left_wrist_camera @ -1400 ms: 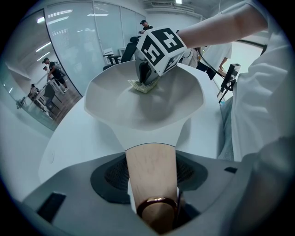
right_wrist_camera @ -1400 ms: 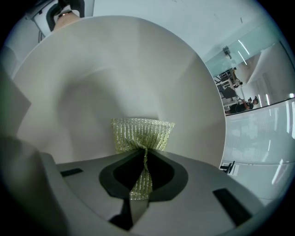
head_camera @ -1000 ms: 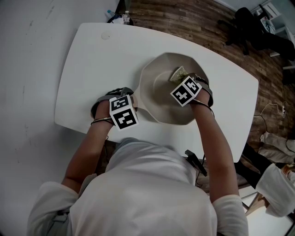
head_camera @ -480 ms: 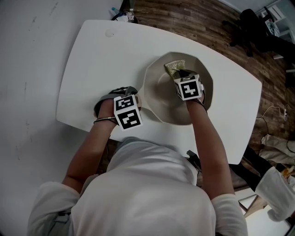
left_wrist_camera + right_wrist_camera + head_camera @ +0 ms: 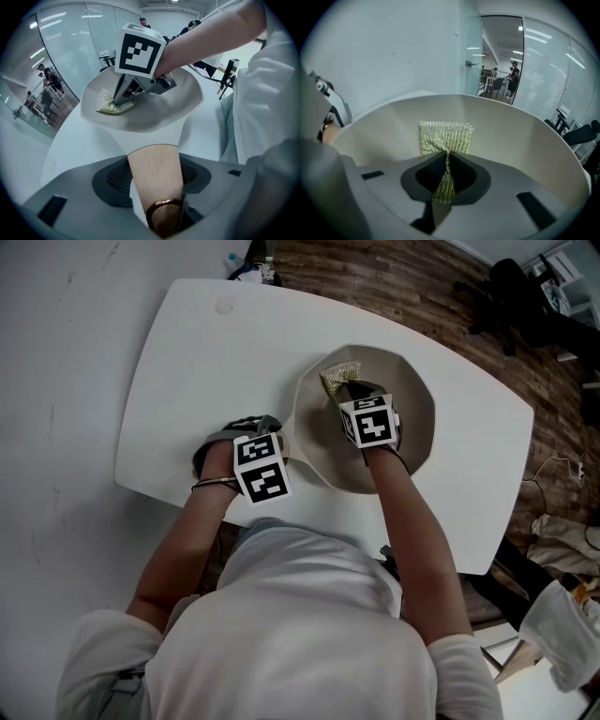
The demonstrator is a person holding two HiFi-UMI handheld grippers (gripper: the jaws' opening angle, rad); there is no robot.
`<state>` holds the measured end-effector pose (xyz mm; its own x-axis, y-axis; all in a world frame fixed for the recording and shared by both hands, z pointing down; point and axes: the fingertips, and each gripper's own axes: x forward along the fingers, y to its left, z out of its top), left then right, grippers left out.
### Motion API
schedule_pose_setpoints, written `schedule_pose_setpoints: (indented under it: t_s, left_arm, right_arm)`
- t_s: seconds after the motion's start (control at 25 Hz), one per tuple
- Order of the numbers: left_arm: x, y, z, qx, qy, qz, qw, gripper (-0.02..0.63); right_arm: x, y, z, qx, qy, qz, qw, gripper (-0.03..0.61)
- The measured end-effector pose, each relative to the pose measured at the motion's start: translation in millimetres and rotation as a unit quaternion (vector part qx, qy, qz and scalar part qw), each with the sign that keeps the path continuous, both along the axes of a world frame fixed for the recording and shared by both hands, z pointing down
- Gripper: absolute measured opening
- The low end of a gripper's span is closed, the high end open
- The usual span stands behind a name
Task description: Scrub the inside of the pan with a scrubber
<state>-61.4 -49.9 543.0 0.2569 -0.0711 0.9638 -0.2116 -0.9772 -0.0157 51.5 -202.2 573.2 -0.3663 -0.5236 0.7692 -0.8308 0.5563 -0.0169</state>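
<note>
The right gripper (image 5: 345,395) now sits further toward the handle side of the pan (image 5: 417,399) than it did a second ago. It is sweeping sideways across the inside of the bowl, and the scrubber (image 5: 337,379) travels with it. Its jaws are pressed together on a pinched fold of the gold-green mesh. The rest of the pad fans out just beyond the jaw tips and lies against the pan's pale inner wall.

The left gripper (image 5: 154,185) has not shifted in that time. Its jaws stand wide but clamp the wooden handle (image 5: 153,161) from both sides, with the handle's copper ring deep between them and the bowl straight ahead of them. Because of that hold, the pan stays where it was on the white surface (image 5: 187,352) while the other arm works.

I read this as a scrubbing stroke in progress rather than a fresh start. One pass has crossed the floor of the pan, the mesh is at the wall ahead of the right jaws, and the side it came from probably needs another pass
</note>
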Motion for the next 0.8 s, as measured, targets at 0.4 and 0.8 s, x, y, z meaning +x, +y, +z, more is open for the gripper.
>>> schedule_pose_setpoints:
  t_s: [0.4, 0.8]
  left_arm:
    - [0, 0, -1, 0.000, 0.000, -0.001, 1.0000, 0.250]
    - [-1, 0, 0, 0.001, -0.003, -0.003, 1.0000, 0.251]
  right_arm:
    - [-35, 27, -1, -0.031, -0.045, -0.044, 0.998, 0.038]
    - [-52, 63, -1, -0.090, -0.071, -0.107, 0.988, 0.037]
